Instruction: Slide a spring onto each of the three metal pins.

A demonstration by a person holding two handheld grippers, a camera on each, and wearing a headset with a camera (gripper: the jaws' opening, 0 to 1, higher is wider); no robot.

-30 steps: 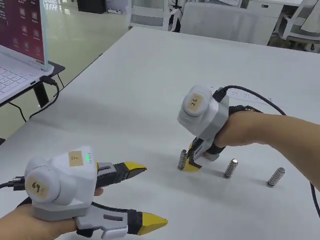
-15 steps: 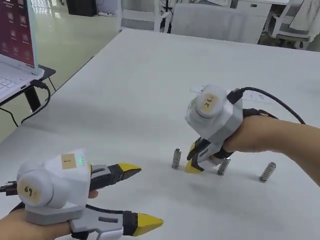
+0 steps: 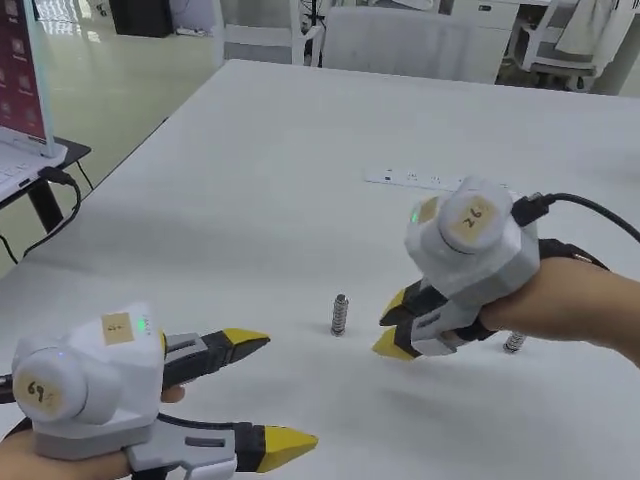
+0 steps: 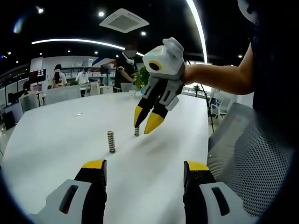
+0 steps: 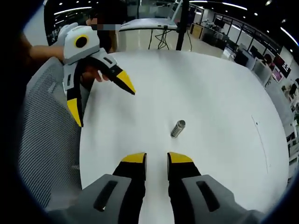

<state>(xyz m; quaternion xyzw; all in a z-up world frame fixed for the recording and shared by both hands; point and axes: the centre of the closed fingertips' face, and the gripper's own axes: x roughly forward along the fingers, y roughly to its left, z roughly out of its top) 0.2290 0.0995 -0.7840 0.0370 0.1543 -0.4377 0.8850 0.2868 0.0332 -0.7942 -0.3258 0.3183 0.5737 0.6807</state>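
Note:
A short metal pin with a spring (image 3: 339, 314) on it stands upright on the white table (image 3: 250, 180). It shows again in the left gripper view (image 4: 111, 141) and in the right gripper view (image 5: 178, 128). My right gripper (image 3: 391, 323) hovers just right of it, its jaws a narrow gap apart and empty (image 5: 157, 157). A second spring (image 3: 514, 342) peeks out behind the right hand. Another spring (image 4: 137, 131) stands behind the right gripper's tips (image 4: 145, 118). My left gripper (image 3: 268, 390) rests wide open at the near left, holding nothing (image 4: 145, 165).
A laptop (image 3: 15, 90) sits on a stand off the table's left. A white power strip (image 3: 415, 180) lies on the table behind the right gripper, whose cable (image 3: 590, 205) trails right. Chairs (image 3: 410, 40) line the far edge. A mesh chair (image 4: 252, 154) is close by.
My right gripper has drawn back from the leftmost pin, up and to the right, and now hides the middle spring. The head camera has shifted. The left gripper has stayed open in place.

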